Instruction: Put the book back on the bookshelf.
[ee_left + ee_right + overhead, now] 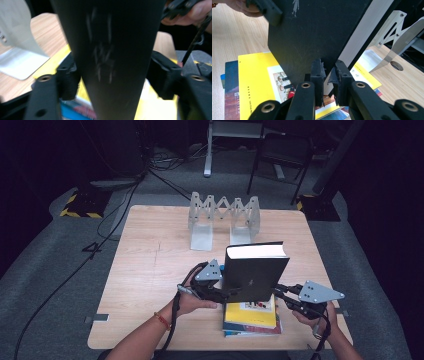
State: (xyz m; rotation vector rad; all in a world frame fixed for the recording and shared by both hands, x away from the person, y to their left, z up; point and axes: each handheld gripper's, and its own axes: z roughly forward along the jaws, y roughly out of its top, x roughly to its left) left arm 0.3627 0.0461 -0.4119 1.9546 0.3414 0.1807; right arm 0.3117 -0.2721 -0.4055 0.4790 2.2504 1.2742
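The right gripper (pixel 328 75) pinched the black book's (pixel 255 270) lower corner; the left gripper (pixel 112 75) straddled it, slightly open.

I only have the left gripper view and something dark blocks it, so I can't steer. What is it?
Observer: A black book, held upright over a stack of books.
Operator: What else grips it?
Observer: The right hand-held gripper pinches its bottom corner, jaws nearly shut.
Operator: What lies ahead?
Observer: A zigzag metal book rack stands near the far edge of the table.
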